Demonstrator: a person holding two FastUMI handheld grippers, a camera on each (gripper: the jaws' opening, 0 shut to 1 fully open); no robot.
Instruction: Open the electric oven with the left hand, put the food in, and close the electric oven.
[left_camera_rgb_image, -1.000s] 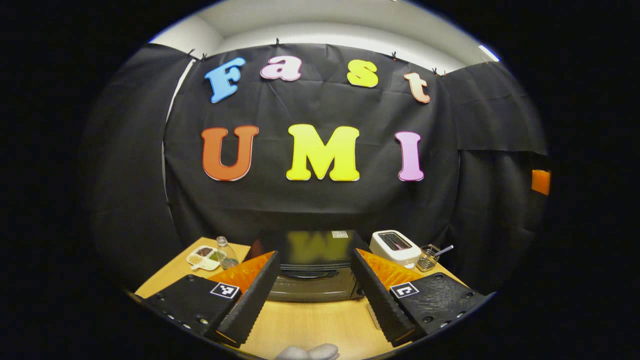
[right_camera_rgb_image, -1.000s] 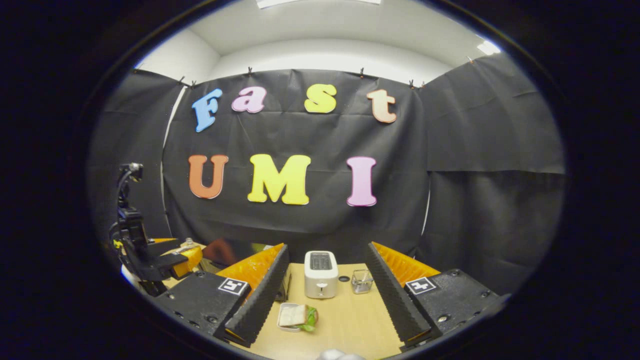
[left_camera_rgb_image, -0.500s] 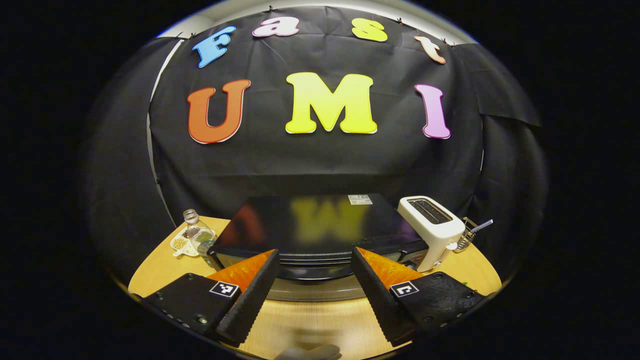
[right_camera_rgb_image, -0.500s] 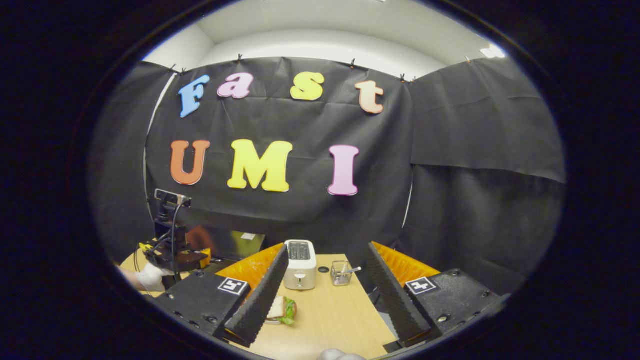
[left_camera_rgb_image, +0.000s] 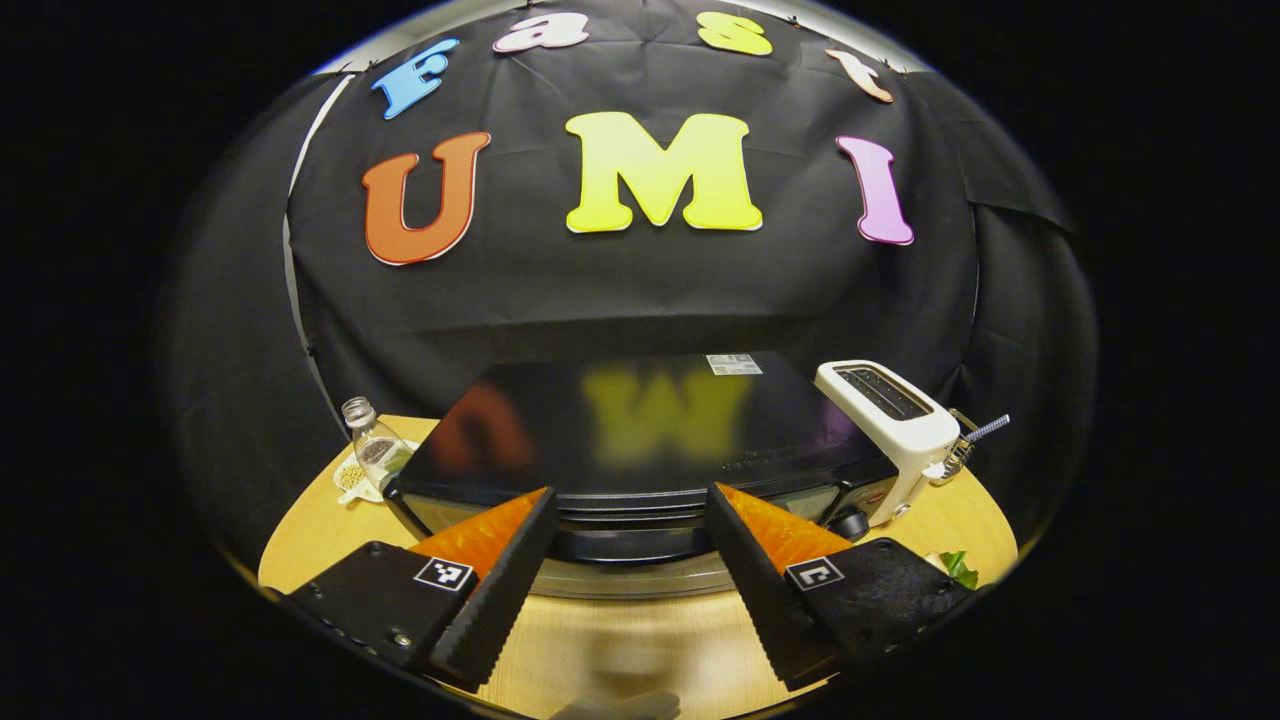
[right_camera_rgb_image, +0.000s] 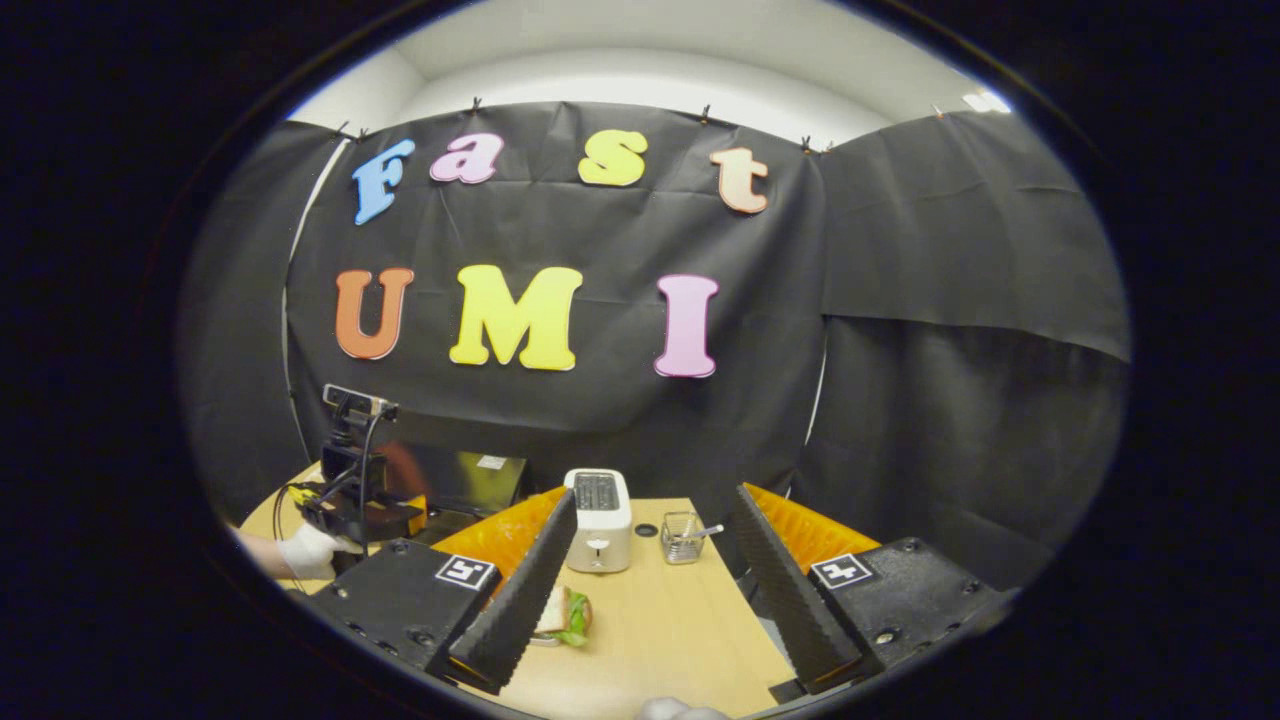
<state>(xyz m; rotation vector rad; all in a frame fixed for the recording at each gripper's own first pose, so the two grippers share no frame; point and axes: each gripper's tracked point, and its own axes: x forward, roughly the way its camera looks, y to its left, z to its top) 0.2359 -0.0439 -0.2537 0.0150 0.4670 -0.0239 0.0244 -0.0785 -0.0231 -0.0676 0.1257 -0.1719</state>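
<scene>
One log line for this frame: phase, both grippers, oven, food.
phase: reaching for oven door | left gripper: open, at oven front | right gripper: open, idle | oven: closed | sandwich: on table

Left gripper (left_camera_rgb_image: 628, 580) and right gripper (right_camera_rgb_image: 650, 590) both level, fingers spread wide apart

Black cloth wall (right_camera_rgb_image: 620, 420) behind a light wooden table (right_camera_rgb_image: 660, 620), white ceiling (right_camera_rgb_image: 640, 50) above.
</scene>
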